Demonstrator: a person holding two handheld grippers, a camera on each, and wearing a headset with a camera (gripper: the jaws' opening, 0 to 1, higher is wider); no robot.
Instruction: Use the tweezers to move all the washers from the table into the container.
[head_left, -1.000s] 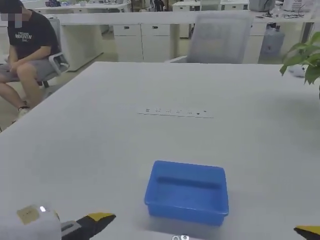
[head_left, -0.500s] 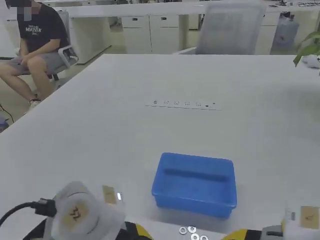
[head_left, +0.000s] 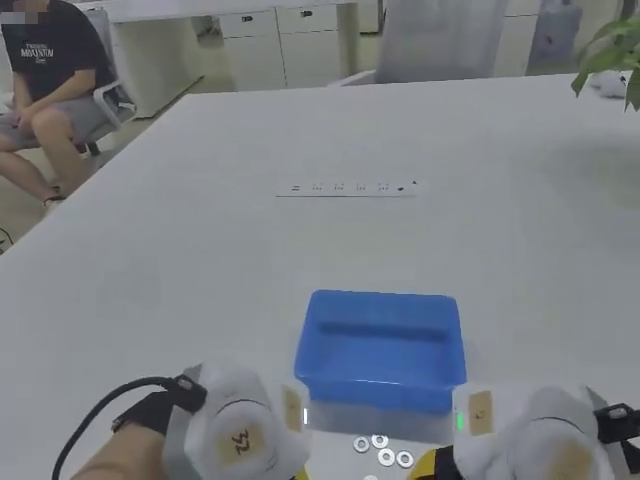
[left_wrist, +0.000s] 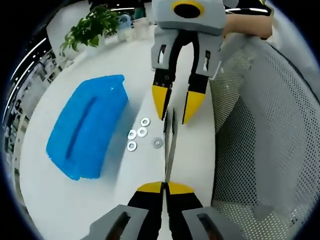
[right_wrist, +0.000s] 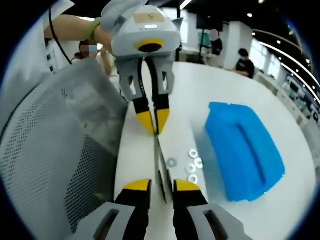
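A blue container (head_left: 380, 345) stands on the white table, with several small metal washers (head_left: 383, 450) lying just in front of it near the table's front edge. In the left gripper view my left gripper (left_wrist: 164, 187) is shut on thin metal tweezers (left_wrist: 170, 145), whose far end reaches between the parted jaws of my right gripper (left_wrist: 175, 107). The washers (left_wrist: 142, 135) lie left of the tweezers, beside the container (left_wrist: 87, 130). In the right gripper view my right gripper (right_wrist: 162, 186) is open around the tweezers (right_wrist: 160, 165), and the left gripper (right_wrist: 153, 120) faces it.
A grey mesh chair (left_wrist: 260, 125) sits close behind the table's front edge. A row of sockets (head_left: 345, 187) is set in the table's middle. A person (head_left: 50, 70) sits at the far left, an office chair (head_left: 440, 40) stands at the far side, and a plant (head_left: 610, 60) at the far right.
The head camera has tilted down. Both grippers have risen into the head view at the bottom and drawn closer together, in front of the container and washers.
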